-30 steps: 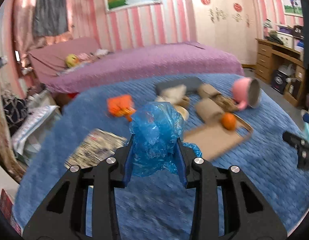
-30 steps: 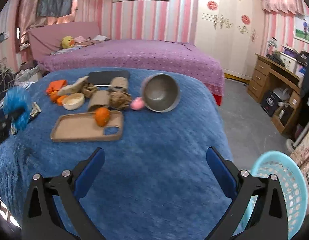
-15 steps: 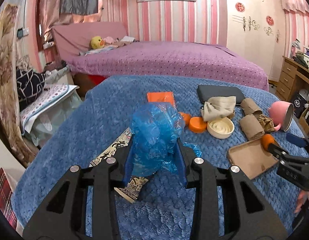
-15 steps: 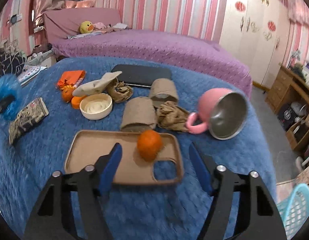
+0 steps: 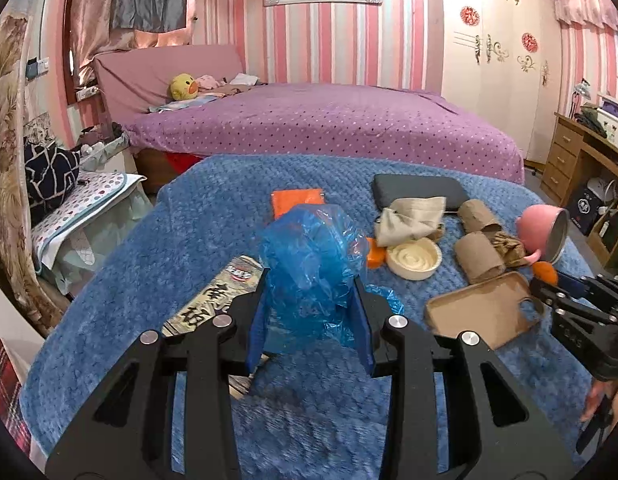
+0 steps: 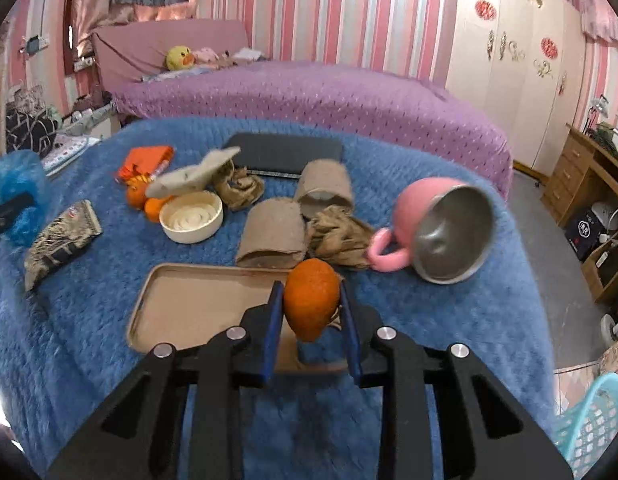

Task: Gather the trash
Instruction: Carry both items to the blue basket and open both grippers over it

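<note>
My left gripper (image 5: 309, 316) is shut on a crumpled blue plastic bag (image 5: 313, 264) and holds it above the blue blanket (image 5: 157, 248). My right gripper (image 6: 311, 320) is shut on an orange fruit (image 6: 312, 304) over the near end of a tan tray (image 6: 197, 304). The right gripper and the orange also show at the right of the left wrist view (image 5: 545, 274). The blue bag shows at the left edge of the right wrist view (image 6: 17, 196).
On the blanket lie cardboard rolls (image 6: 273, 236), crumpled brown paper (image 6: 337, 236), a cream bowl (image 6: 191, 216), a pink mug (image 6: 441, 228) on its side, a printed packet (image 6: 61, 240), an orange wrapper (image 6: 147, 158) and a dark pad (image 6: 285, 152). A light blue basket (image 6: 589, 424) stands on the floor at lower right.
My right gripper moved forward over the tray and closed on the orange. My left gripper kept hold of the blue bag and swung its view left, then steadied.
</note>
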### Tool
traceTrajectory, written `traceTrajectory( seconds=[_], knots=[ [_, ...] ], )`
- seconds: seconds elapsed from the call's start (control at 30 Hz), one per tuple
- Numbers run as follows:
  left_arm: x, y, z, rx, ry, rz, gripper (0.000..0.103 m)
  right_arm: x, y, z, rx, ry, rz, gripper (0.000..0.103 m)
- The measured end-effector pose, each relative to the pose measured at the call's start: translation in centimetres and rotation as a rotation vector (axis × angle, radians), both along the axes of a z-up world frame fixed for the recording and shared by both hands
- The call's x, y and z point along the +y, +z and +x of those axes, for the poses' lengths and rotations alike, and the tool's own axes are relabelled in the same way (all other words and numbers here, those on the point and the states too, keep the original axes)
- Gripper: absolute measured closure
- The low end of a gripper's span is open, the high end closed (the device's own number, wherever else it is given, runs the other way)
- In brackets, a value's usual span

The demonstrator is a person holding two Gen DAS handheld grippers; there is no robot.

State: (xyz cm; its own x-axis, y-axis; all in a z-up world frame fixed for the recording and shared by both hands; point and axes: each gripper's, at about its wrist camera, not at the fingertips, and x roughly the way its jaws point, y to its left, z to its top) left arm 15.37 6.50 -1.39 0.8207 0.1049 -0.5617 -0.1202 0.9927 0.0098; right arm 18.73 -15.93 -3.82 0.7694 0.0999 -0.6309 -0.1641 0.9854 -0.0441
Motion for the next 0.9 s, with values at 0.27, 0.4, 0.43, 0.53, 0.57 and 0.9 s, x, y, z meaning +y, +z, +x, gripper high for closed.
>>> traceTrajectory(
  seconds=[0.27, 0.4, 0.43, 0.53, 0.57, 0.9],
  knots=[
    [-5.2, -0.6, -1.2, 0.025, -0.072, -0.021, 0.068, -8.9, 2.6, -6.2, -0.028, -0.109, 0.035, 0.075],
    [-8.6, -0.4, -2.7, 0.002, -0.121, 0.021, 0.068, -13.3, 3.2, -8.9, -0.043, -0.177, 0.055, 0.075],
    [-9.1, -0.4, -3.0, -0.002, -0.133, 0.02, 0.068, -14.5, 3.4, -9.8, -0.058, -0.199, 0.061, 0.075],
    [-10.9, -0.1, -4.0, -0.009, -0.185, 0.016, 0.068, -17.7, 3.6, -11.5, -0.083, -0.247, 0.082, 0.075],
    [-11.4, 0.1, -4.4, -0.013, -0.198, 0.023, 0.068, -18.8, 3.7, -11.8, -0.085, -0.256, 0.09, 0.075],
    [-20.6, 2.0, -6.2, -0.056, -0.334, 0.006, 0.068, -28.4, 2.1, -13.9, -0.057, -0.366, 0.065, 0.075]
  ],
)
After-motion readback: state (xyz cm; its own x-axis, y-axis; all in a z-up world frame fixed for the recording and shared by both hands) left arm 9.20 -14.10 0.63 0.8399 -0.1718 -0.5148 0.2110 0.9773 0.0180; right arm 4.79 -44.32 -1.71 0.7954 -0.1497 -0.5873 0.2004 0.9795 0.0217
